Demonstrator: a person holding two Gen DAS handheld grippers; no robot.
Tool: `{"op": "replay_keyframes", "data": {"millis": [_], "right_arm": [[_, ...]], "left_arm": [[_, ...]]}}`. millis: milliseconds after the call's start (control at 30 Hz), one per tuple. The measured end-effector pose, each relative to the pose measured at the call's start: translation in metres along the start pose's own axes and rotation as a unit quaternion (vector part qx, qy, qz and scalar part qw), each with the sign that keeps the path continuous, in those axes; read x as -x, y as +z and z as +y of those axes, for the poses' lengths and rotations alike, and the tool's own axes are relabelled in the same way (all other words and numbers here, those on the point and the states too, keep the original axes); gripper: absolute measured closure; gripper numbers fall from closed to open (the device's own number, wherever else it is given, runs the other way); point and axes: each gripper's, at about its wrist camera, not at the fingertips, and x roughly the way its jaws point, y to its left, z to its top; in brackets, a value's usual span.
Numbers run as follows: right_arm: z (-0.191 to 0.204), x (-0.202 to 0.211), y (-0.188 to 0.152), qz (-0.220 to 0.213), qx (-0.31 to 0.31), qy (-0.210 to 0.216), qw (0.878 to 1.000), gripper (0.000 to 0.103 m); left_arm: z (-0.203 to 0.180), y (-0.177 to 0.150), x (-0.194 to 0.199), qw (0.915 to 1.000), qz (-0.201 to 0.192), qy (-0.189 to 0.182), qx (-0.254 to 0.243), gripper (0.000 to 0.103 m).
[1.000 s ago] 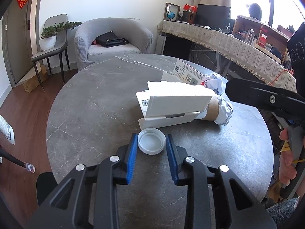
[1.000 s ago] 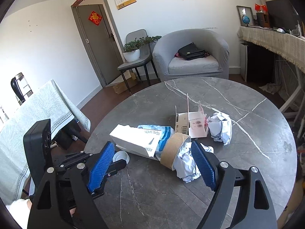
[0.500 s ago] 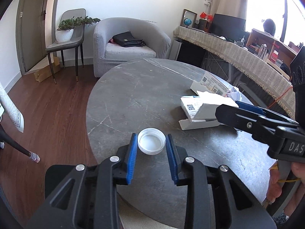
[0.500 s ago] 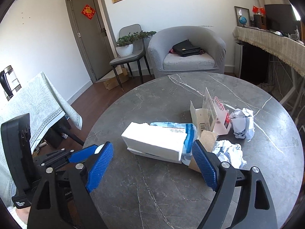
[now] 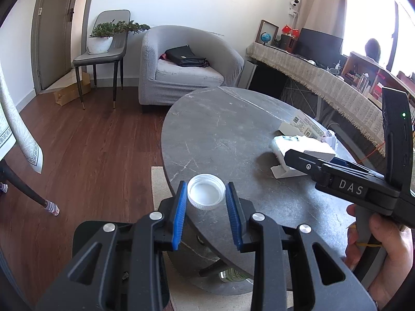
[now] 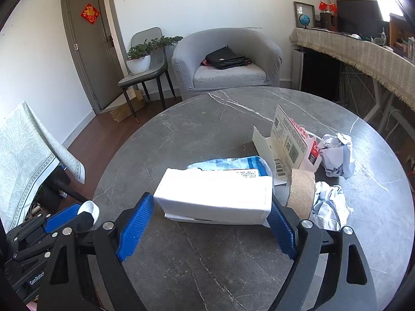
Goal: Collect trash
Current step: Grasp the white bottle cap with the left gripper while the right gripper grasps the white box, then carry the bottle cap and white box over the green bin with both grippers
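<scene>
I see my left gripper [image 5: 206, 208] clamped on a white cap [image 5: 206, 191], open side up and nothing in it, held at the table [image 5: 220, 129] edge. Right of it, my right gripper [image 6: 207, 223] stands wide open astride a white box [image 6: 215, 198] lying on the table. Further right lie a torn carton [image 6: 288, 142], a cardboard tube [image 6: 301, 190] and crumpled paper [image 6: 337, 154].

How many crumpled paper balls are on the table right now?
2. One crumpled paper ball lies at the far right beside the torn red-and-white carton; the other paper wad sits just behind the cardboard roll. More could be hidden behind the white box.
</scene>
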Motion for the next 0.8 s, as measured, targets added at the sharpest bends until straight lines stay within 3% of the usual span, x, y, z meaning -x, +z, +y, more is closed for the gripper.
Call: {"op": "replay_keyframes", "data": {"millis": [133, 167, 333, 700, 800], "right_arm": [[0.002, -0.002, 0.002, -0.002, -0.004, 0.003, 1.0, 0.018], [0.002, -0.002, 0.003, 0.0, -0.004, 0.002, 1.0, 0.028], [-0.004, -0.004, 0.008, 0.005, -0.037, 0.034, 0.999, 0.029], [0.003, -0.005, 0.014, 0.012, -0.138, 0.197, 0.971, 0.029], [0.012, -0.007, 0.018, 0.015, -0.134, 0.207, 0.969, 0.029]], "left_arm": [[0.009, 0.001, 0.005, 1.0, -0.002, 0.003, 0.006, 0.071], [0.01, 0.001, 0.006, 1.0, -0.003, 0.004, 0.007, 0.071], [0.019, 0.001, 0.013, 0.9999, -0.007, 0.005, 0.013, 0.071], [0.04, -0.002, 0.021, 0.9995, -0.008, 0.018, 0.024, 0.071], [0.046, -0.003, 0.024, 0.9993, -0.008, 0.024, 0.027, 0.071]]}}
